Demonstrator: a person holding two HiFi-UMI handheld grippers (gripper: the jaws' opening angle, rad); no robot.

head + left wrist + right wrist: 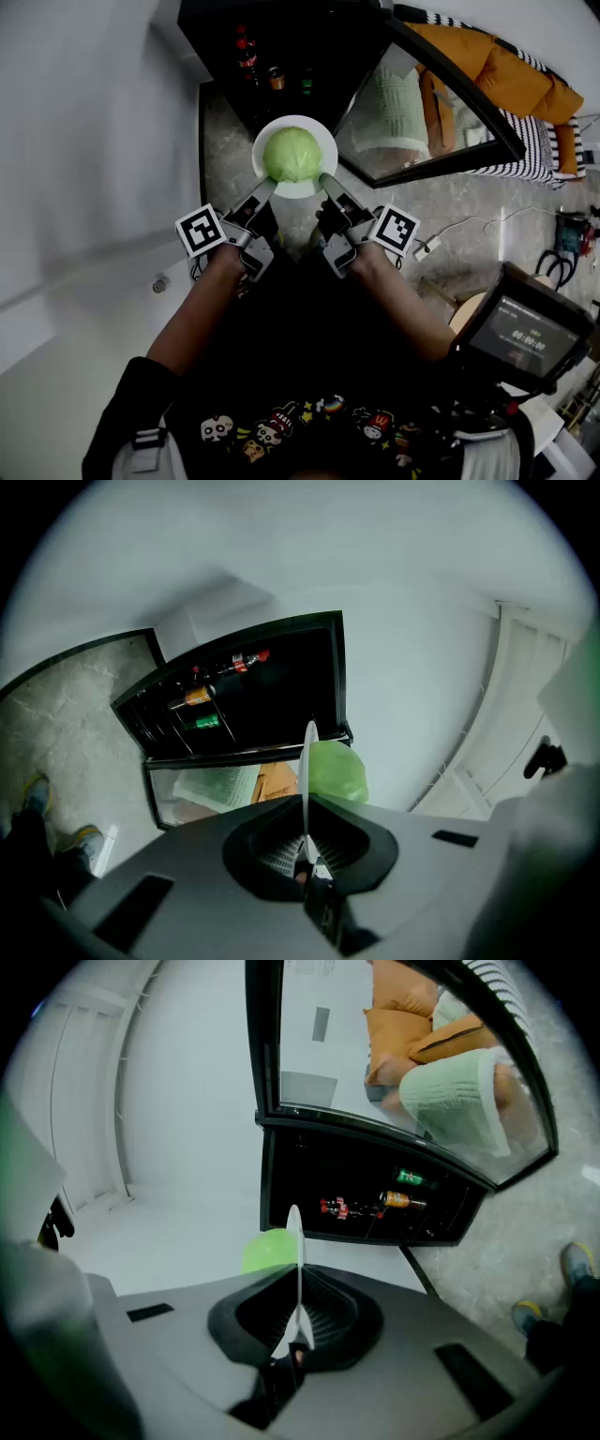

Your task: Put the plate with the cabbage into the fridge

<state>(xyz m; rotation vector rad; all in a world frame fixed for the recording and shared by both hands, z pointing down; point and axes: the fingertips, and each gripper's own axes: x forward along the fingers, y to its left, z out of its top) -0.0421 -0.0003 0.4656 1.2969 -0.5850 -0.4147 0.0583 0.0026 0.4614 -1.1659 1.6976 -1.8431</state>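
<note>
A round green cabbage sits on a white plate held in the air in front of the open black fridge. My left gripper is shut on the plate's near-left rim, and my right gripper is shut on its near-right rim. In the left gripper view the plate shows edge-on between the jaws with the cabbage beyond it. The right gripper view shows the same plate edge-on, the cabbage to its left.
The fridge's glass door stands swung open to the right. Bottles and cans lie on the wire shelves inside. A white wall runs along the left. A power strip with cable lies on the marble floor at right.
</note>
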